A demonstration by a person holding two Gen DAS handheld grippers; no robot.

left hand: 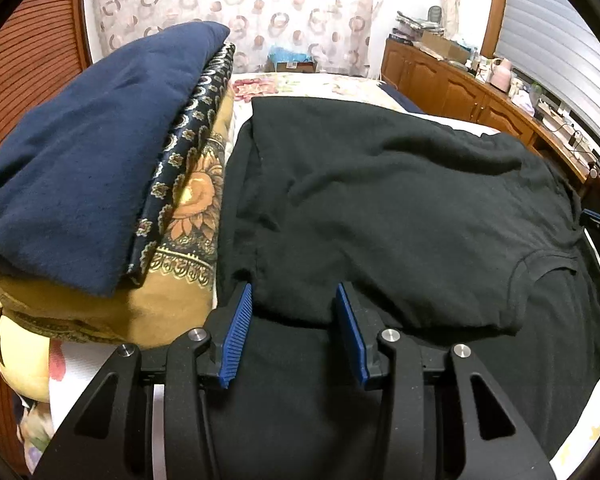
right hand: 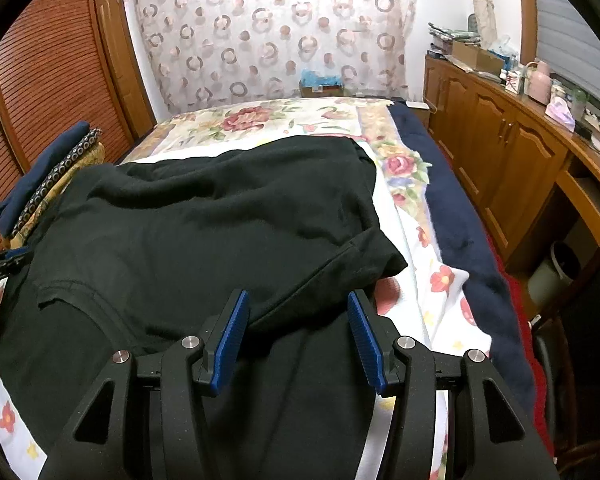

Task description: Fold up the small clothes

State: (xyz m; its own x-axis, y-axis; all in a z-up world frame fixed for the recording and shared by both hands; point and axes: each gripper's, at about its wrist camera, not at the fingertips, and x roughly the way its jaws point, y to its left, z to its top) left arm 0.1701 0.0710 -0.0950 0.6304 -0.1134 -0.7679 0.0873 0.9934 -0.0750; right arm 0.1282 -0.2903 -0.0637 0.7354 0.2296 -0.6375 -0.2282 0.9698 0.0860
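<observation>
The black shirt (left hand: 400, 208) lies on the bed (right hand: 428, 280), folded over itself. Left tongs (left hand: 294, 300) and right tongs (right hand: 298, 308) are both wide and empty, at its near edge, likely ready to grab.

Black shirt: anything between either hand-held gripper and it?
Nothing visible. The left hand-held gripper and right hand-held gripper, both open, sit right at the black shirt. The folded stack lies off to its side.
</observation>
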